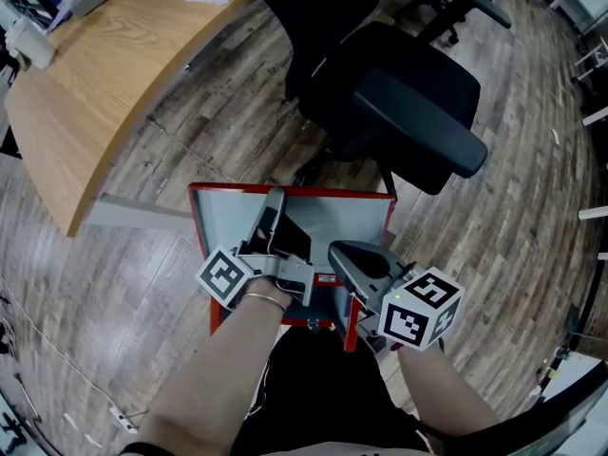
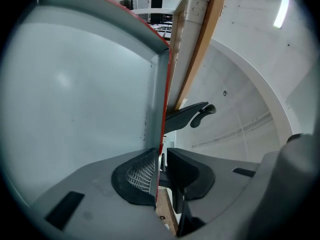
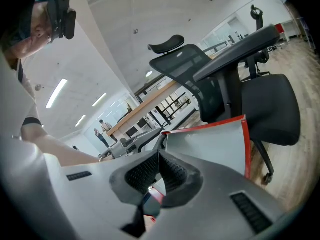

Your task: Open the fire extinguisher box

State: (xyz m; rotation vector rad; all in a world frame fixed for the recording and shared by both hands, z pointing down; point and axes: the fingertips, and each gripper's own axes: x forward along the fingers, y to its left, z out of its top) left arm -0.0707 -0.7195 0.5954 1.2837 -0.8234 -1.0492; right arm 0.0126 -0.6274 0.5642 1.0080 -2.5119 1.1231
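Left tongs (image 2: pixel 161 165) are narrow and pinch the thin, red-trimmed edge of the lid (image 2: pixel 80 94). The meshed pad lies flat on the grey inner face, and the other jaw sits just beside the outer face. In the head view these tongs reach level toward the upper middle of the frame, gripping the lid near its raised edge.

Right tongs (image 3: pixel 159 158) have their jaws together, pad tips meeting, with nothing seen between the pads. A red part of the box shows below them. In the head view they sit at lower right of centre, over the near right corner of the box (image 1: pixel 348 326), angled downward.

The box stands on the floor (image 1: pixel 190 150) at centre frame, just before the person's knees. The lid stands tilted up from it, grey inside facing the camera. A black chair (image 1: pixel 399 93) stands close behind at upper centre, and a wooden surface (image 1: pixel 104 74) fills the upper left.

Step in hand, as judged: the lid is being swung open and is partly up, not yet laid fully back. The next move calls for the left tongs to keep their pinch and follow the lid's arc about its hinge. The wrist should turn with the panel so the thin edge does not slip out. The chair base behind may limit how far the lid can travel. The right tongs look placed to steady the box.
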